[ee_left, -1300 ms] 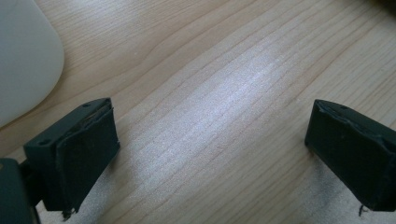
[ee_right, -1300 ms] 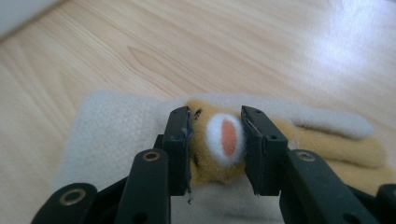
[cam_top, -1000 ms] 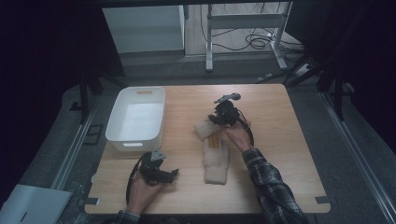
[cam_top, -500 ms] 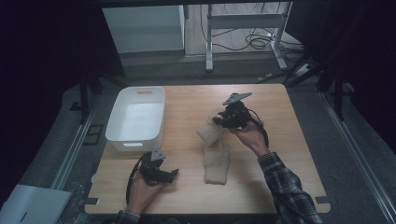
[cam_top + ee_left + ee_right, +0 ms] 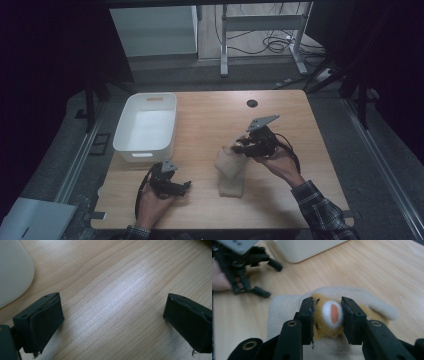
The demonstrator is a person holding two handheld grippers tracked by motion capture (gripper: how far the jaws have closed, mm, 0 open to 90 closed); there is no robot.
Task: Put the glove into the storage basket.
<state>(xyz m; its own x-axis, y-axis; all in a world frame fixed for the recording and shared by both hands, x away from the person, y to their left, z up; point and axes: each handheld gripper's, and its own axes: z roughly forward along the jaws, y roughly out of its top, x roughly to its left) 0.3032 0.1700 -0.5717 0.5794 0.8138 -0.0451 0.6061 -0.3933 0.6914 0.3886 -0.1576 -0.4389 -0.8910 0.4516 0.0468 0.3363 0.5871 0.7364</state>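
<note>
Cream fleece blanket runs twelve-to-six under your right gripper, jaws clamping its tan patch; left gripper idles wide open at nine o'clock.

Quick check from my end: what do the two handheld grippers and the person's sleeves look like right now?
Both are black skeletal frames. The left gripper has flat rectangular black pads, a small grey plate on top and a black cable looping back along the hand. The right gripper has black jaw arms with brass-coloured rivets, a grey three-cornered plate and a trailing black cable. The right sleeve is dark plaid.
</note>
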